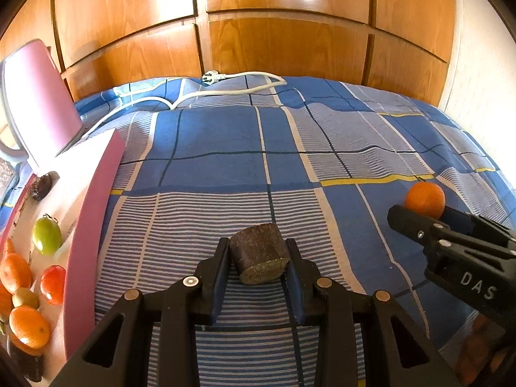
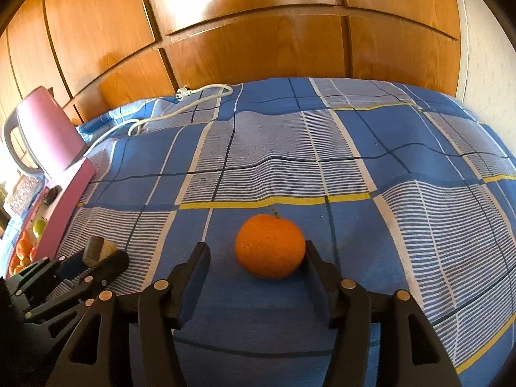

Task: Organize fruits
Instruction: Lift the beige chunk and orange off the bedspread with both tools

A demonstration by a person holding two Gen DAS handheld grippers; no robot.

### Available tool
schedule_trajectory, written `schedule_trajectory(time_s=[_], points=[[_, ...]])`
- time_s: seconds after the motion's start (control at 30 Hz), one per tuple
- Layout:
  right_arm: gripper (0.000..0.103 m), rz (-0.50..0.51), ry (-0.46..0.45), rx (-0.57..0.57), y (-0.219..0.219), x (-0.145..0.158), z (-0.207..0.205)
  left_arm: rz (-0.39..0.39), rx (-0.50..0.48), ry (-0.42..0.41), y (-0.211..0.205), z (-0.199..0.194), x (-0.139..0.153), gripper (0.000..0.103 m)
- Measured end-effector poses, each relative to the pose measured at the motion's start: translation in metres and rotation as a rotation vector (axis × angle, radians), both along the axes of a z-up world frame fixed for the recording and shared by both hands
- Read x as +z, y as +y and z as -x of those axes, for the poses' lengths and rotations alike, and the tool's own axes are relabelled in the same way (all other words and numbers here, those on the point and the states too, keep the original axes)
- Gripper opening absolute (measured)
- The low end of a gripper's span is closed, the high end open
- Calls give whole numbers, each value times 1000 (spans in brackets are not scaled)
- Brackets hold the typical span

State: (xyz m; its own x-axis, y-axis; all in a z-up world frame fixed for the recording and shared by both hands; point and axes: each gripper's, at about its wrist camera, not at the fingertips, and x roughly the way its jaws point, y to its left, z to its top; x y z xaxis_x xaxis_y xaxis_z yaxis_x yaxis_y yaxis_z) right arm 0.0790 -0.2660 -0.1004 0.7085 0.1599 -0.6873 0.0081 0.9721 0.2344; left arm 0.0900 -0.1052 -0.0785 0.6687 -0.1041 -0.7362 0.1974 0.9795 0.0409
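Clamping a dark brown cut fruit piece (image 1: 259,256), the left gripper (image 1: 259,267) holds it just above the checked bedspread (image 1: 225,148), probably bound for the pink tray (image 1: 93,190) of fruit at the bed's left edge. Beside it, the right gripper (image 2: 256,269) stands spread around the orange (image 2: 270,246), one finger touching it, the other clear: not gripping.

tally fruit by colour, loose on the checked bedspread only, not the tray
Orange: 1, round orange mandarin between the open right hand-held gripper fingers
Dark brown: 1, cut brown avocado piece in the left hand-held gripper
Total: 2
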Motion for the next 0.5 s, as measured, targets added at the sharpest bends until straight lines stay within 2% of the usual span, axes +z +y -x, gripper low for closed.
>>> schedule_trajectory(time_s=[0.23, 0.4, 0.5], points=[[57, -85, -17, 3, -10, 0, 3, -63, 1, -12, -7, 2, -1, 33], [42, -111, -14, -10, -15, -1, 3, -103, 1, -26, -11, 3, -1, 33], [40, -105, -10, -14, -15, -1, 2, -105, 1, -28, -11, 3, -2, 33]])
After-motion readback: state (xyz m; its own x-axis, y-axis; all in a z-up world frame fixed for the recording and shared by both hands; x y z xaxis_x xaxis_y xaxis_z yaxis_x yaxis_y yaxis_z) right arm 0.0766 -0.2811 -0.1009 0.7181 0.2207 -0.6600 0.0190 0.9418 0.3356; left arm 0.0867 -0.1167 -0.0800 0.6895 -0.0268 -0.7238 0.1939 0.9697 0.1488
